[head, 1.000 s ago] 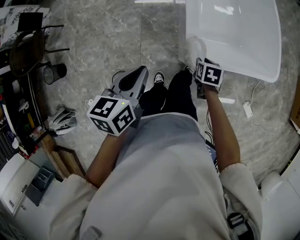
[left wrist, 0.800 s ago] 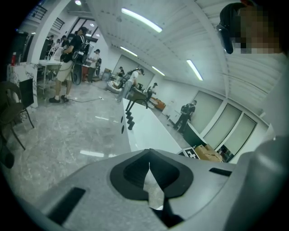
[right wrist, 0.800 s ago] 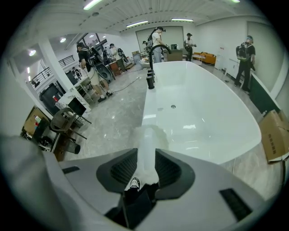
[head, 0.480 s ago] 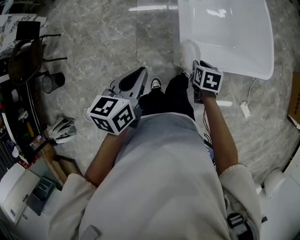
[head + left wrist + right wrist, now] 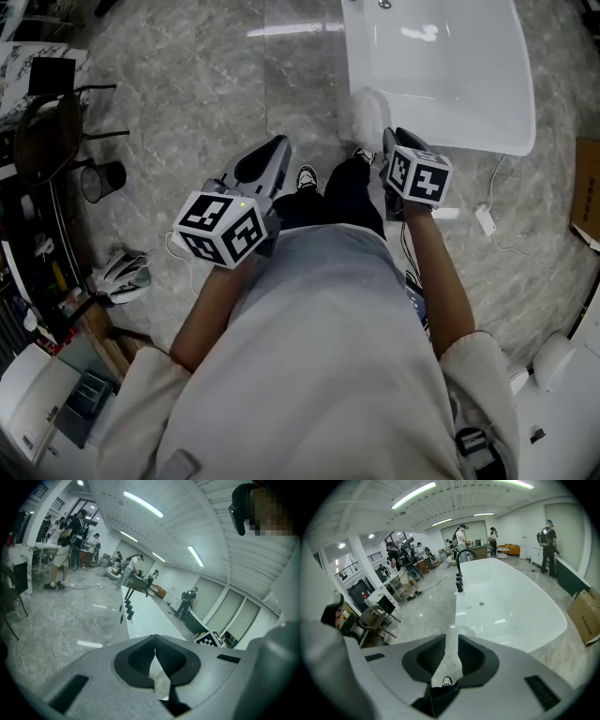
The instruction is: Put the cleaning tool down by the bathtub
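The right tongs (image 5: 451, 641) have risen off the cleaning tool (image 5: 366, 114), which lies on the floor (image 5: 234, 84) just beside the bathtub (image 5: 441, 75), their jaws just closing partway on nothing, and the left tongs (image 5: 154, 639) are shut and empty, so it is best to withdraw slowly without brushing the tool.

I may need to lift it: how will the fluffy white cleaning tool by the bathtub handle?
The cleaning tool looks fluffy, so probably soft, light and yielding when squeezed. Sitting low beside the bathtub, it seems unlikely to roll. No handle shows clearly, so its stiffness is uncertain.
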